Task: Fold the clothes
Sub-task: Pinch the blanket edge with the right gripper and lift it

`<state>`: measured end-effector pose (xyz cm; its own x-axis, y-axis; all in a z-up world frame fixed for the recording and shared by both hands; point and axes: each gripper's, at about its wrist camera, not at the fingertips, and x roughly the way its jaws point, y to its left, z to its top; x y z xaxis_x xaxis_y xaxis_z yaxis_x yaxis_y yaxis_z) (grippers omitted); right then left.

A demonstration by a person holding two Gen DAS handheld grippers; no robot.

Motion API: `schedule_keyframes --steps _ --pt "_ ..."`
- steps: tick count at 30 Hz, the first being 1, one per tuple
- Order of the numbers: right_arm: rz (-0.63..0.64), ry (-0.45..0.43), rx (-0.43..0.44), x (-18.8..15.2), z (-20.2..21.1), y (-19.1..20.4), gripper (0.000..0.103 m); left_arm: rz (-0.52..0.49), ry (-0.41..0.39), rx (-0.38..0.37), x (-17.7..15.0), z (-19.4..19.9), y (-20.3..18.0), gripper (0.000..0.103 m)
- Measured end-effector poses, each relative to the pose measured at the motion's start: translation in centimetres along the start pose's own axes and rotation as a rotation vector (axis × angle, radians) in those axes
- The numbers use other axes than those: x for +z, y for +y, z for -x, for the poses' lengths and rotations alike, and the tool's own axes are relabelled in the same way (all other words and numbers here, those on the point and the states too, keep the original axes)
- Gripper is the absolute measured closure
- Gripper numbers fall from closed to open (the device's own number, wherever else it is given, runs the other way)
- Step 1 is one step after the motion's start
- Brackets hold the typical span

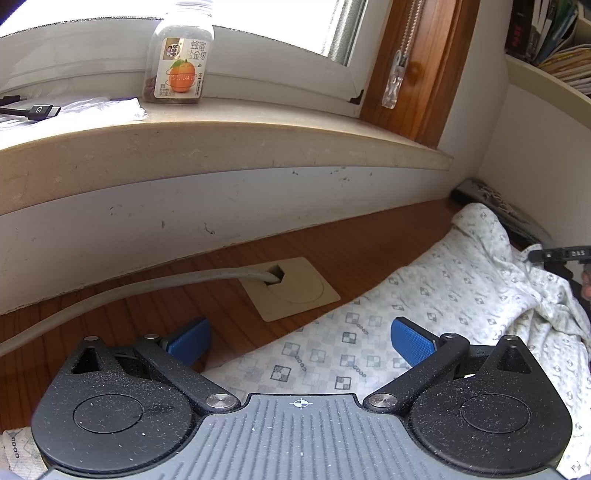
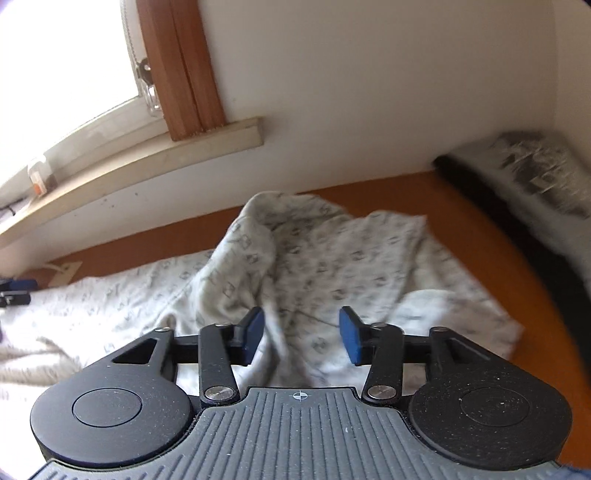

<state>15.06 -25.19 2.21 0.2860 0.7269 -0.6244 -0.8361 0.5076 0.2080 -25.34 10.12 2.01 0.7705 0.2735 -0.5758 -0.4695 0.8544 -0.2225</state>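
Both grippers are held spread above the cloth (image 2: 332, 251) on the desk (image 1: 332, 236): left gripper (image 1: 301, 341), right gripper (image 2: 302, 334), nothing pinched

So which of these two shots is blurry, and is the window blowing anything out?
Left wrist view: sharp, the print on the garment and the bottle label read clearly, but the window glass is washed out white. Right wrist view: smeared by motion blur across the garment, with the window blown out too. Both bend straight edges.
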Motion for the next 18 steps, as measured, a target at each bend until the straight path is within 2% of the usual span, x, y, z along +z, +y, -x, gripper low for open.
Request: schedule_keyframes --steps 3,4,5,6,7,11,12,15,16,18 --pt "0.007 0.042 0.016 0.2 -3.0 0.7 0.058 0.0 0.001 -0.001 0.0 0.0 0.0 0.0" --pt "0.017 0.055 0.015 0.0 -3.8 1.1 0.064 0.0 0.001 -0.001 0.0 0.0 0.0 0.0" --pt "0.021 0.056 0.019 -0.2 -4.0 1.3 0.086 0.0 0.001 -0.001 0.0 0.0 0.0 0.0" --pt "0.028 0.042 0.023 -0.3 -3.7 1.5 0.097 0.001 0.001 -0.001 0.0 0.0 0.0 0.0" --pt "0.029 0.013 0.03 -0.2 -2.8 1.7 0.098 0.001 0.001 -0.002 0.0 0.0 0.0 0.0" --pt "-0.031 -0.172 0.078 0.5 3.7 1.8 0.098 0.003 0.002 -0.003 0.0 -0.1 0.1 0.0" --pt "-0.031 -0.145 0.067 0.2 4.1 1.9 0.098 0.003 0.003 -0.003 0.0 -0.1 0.1 0.0" --pt "0.075 0.068 -0.038 -1.2 1.9 2.7 0.09 0.006 0.004 -0.005 0.0 -0.1 0.1 0.0" --pt "0.096 0.097 -0.072 -1.3 1.5 2.7 0.087 0.006 0.004 -0.005 0.0 -0.2 0.1 0.0" --pt "0.065 0.04 -0.093 -0.4 1.9 1.9 0.074 0.005 0.004 -0.005 0.0 -0.2 0.0 0.0"
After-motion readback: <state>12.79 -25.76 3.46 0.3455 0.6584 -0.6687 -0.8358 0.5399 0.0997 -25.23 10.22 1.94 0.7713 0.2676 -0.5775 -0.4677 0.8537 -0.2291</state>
